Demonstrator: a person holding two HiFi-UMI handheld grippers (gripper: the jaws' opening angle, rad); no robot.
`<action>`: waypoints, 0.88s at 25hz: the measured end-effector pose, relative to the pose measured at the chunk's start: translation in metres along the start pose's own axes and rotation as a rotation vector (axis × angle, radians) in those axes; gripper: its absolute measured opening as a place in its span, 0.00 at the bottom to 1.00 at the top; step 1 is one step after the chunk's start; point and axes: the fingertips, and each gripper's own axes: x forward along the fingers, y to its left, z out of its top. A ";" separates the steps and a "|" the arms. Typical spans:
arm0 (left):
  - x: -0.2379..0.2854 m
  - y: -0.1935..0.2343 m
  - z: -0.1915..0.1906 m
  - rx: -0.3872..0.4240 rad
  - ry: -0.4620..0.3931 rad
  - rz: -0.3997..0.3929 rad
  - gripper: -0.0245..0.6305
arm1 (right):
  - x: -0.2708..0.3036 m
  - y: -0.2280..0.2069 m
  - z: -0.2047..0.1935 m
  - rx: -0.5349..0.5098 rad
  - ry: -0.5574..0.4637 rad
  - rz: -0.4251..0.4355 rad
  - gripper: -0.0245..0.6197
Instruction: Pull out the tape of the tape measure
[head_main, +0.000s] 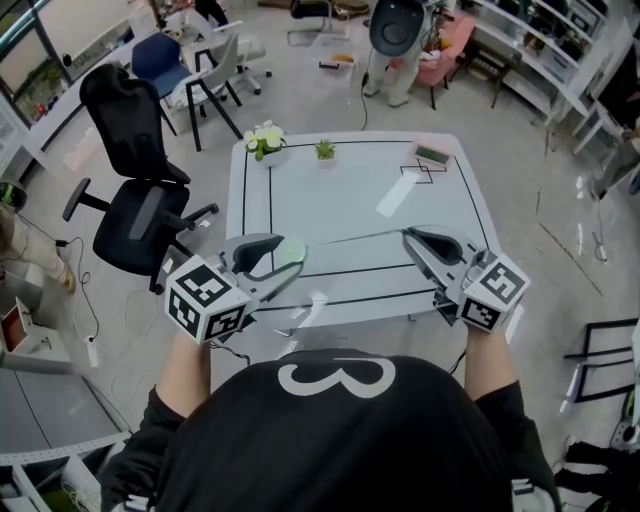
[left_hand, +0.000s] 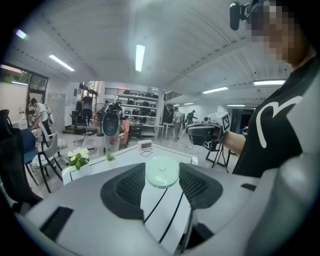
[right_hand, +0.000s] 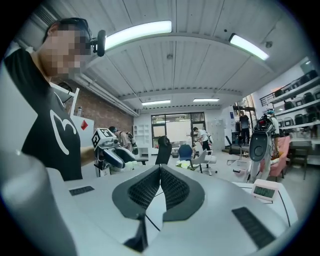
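Two grippers hang above the table (head_main: 350, 190). The left gripper (left_hand: 161, 176) clamps the round pale-green tape measure (left_hand: 162, 170) between its pads, while the right gripper (right_hand: 159, 169) is pinched tight on the tape's end — the thin tape (head_main: 355, 238) spans from one to the other.

Bright, even indoor light falls from long ceiling lamps (right_hand: 137, 33). The pale worktop (head_main: 340, 205) carries soft glare streaks and only faint shadows. Both gripper views bow strongly toward dark, rounded edges, and their nearest foreground looks soft and slightly out of focus.
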 end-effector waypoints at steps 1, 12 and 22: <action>-0.004 0.004 -0.001 -0.004 -0.002 0.016 0.36 | -0.001 -0.003 0.000 0.010 -0.005 -0.013 0.06; -0.021 0.030 -0.004 -0.002 -0.012 0.112 0.36 | -0.017 -0.028 0.005 0.056 -0.046 -0.119 0.06; -0.014 0.032 -0.006 -0.015 -0.009 0.084 0.36 | -0.012 -0.033 0.002 0.066 -0.046 -0.132 0.06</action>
